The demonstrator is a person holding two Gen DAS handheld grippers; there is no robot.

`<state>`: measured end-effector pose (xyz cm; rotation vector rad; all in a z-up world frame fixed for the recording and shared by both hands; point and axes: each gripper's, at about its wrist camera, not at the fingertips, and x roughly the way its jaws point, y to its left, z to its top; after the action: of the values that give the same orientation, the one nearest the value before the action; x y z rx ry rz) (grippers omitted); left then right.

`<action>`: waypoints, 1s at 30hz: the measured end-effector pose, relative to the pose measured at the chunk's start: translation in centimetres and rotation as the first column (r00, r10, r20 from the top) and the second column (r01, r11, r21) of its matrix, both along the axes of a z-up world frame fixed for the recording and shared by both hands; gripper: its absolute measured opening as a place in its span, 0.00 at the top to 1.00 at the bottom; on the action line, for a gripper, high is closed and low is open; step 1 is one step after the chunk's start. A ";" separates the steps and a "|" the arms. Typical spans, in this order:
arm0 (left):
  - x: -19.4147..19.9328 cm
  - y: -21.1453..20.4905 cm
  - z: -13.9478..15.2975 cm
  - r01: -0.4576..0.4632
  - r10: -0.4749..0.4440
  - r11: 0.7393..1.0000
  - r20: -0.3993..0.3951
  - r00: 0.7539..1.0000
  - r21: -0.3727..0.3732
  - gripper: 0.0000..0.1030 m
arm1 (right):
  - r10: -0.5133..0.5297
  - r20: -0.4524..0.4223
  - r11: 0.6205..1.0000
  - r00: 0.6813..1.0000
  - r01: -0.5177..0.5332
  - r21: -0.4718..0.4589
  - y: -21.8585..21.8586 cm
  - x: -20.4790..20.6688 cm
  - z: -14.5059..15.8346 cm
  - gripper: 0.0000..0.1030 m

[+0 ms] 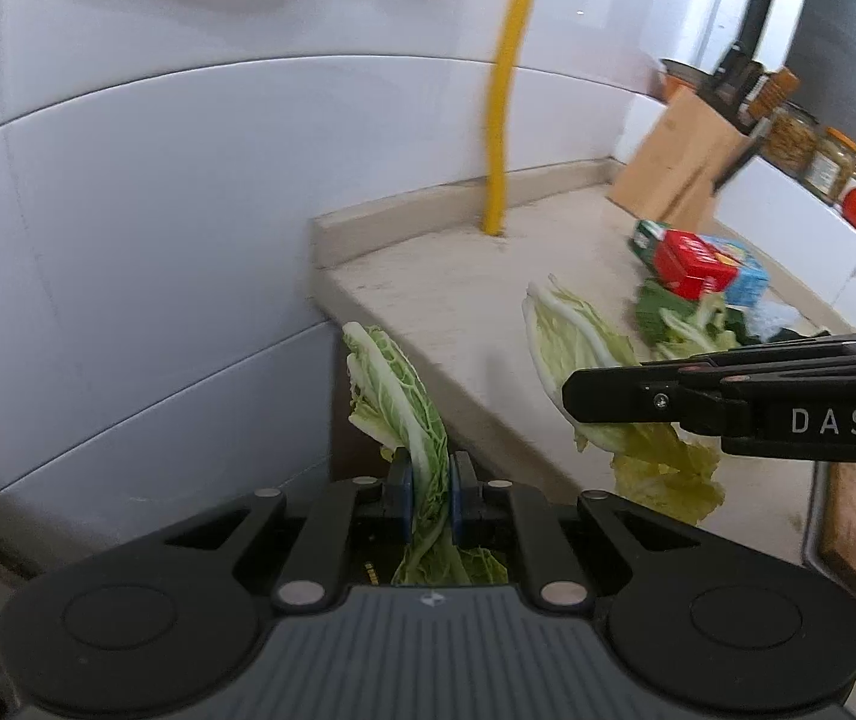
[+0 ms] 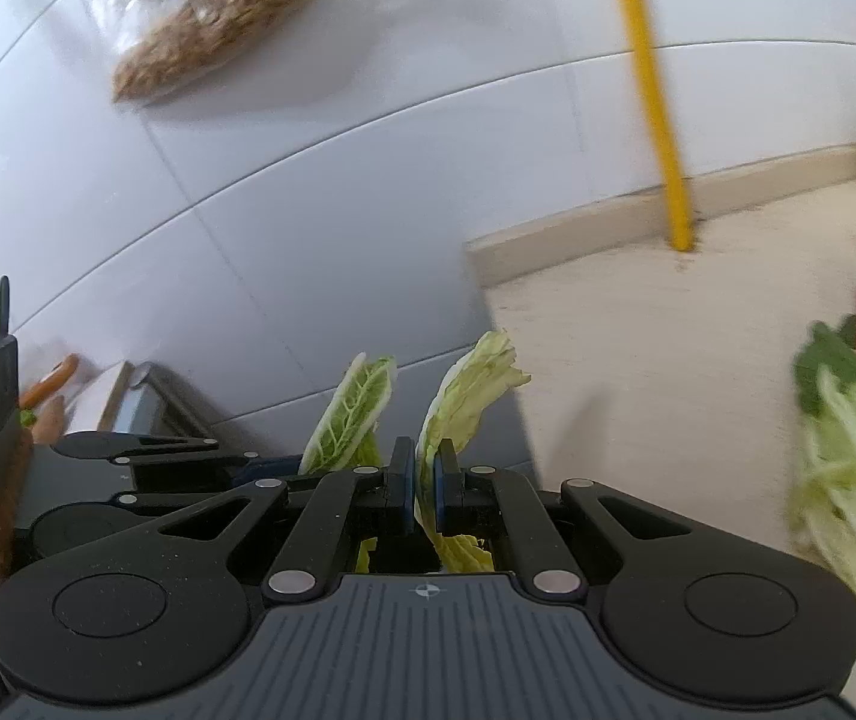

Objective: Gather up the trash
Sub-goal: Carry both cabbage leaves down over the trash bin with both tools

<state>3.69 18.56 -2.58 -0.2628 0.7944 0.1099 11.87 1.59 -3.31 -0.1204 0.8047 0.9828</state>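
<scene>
Napa cabbage leaf (image 1: pixel 410 414) pinched between the blue pads of the left gripper (image 1: pixel 431 495), jaws pressed nearly together on its white rib; the leaf stands up ahead of the fingertips and its frilled end trails back under the tool body. Second cabbage leaf (image 2: pixel 464 402) pinched the same way in the right gripper (image 2: pixel 425 489), tip curling forward and to the tool's right. In the left wrist view the right gripper enters from the right side, its leaf hanging below its tip. In the right wrist view the left gripper sits low at left, its leaf just left of the right one's. Ahead and right of both tools: beige countertop (image 1: pixel 464 276), with a heap of leafy green scraps (image 2: pixel 848 450) lying on it, touching a red carton (image 1: pixel 692 270) and a blue carton (image 1: pixel 749 279). Beyond them, a wooden knife block (image 1: pixel 677 162) against the wall. A yellow pipe (image 1: pixel 503 120) rises from the counter's back edge. White wall tiles (image 1: pixel 158 240) fill the view ahead and left. Motion blur throughout.
</scene>
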 end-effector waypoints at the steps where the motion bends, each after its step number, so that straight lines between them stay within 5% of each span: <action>1: -0.2 0.3 -0.1 -0.010 0.010 1.000 0.000 1.000 -0.002 0.92 | 0.011 -0.002 1.000 1.000 -0.011 -0.001 0.5 -0.1 -0.1 0.91; 30: -3.3 8.7 -4.4 -0.166 0.163 0.986 -0.115 0.980 -0.016 0.92 | 0.125 -0.085 0.987 0.989 -0.133 -0.096 11.5 -1.5 -4.9 0.91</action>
<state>0.42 27.23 -6.99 -0.3492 0.8871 0.2730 10.35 13.05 -8.22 -0.2249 0.9283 1.0737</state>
